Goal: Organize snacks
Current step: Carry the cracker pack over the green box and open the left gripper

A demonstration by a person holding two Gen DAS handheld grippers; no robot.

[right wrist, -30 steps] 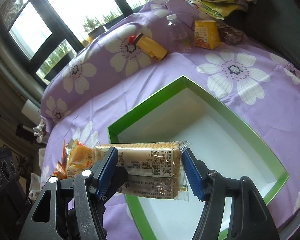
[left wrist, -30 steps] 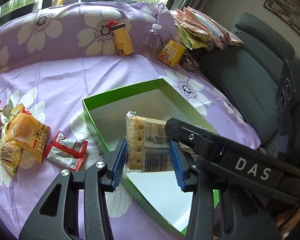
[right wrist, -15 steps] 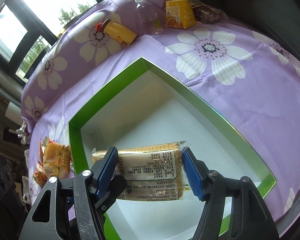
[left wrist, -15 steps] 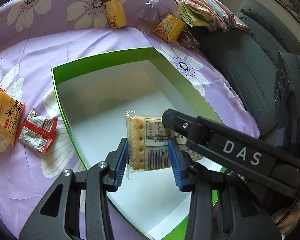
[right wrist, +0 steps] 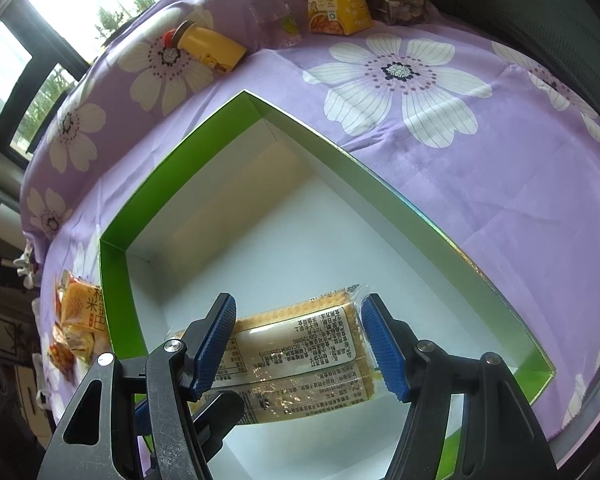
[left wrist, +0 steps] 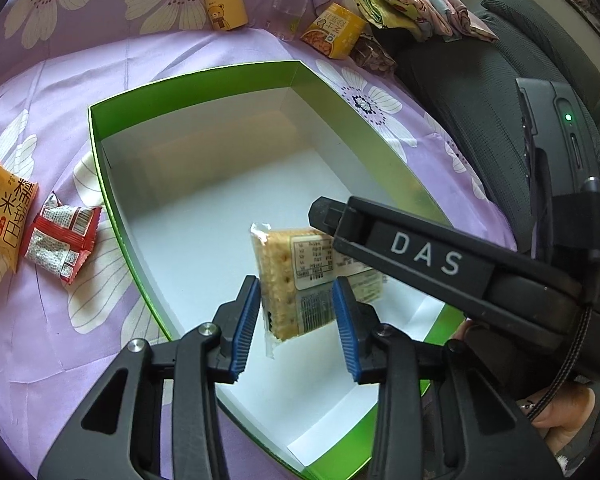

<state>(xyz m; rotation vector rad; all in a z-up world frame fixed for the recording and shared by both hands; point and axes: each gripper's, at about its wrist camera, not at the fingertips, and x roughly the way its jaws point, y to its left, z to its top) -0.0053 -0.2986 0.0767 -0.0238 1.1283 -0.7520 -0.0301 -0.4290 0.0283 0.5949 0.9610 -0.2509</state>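
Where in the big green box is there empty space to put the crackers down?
Nearly the whole white floor of the green box is bare, from the far corner to the near wall; only the cracker pack sits over the middle, between both grippers. Outside it is crowded: snack packets by the left wall, bottles and a yellow carton beyond the far corner.

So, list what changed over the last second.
Both grippers carried the cracker pack down from above the near rim into the green-rimmed box, just above its white floor. The left gripper has just been closing its jaws around one end of the pack; the right gripper spans the pack's length as before. The snacks beside the box and the bottles behind it stayed put.
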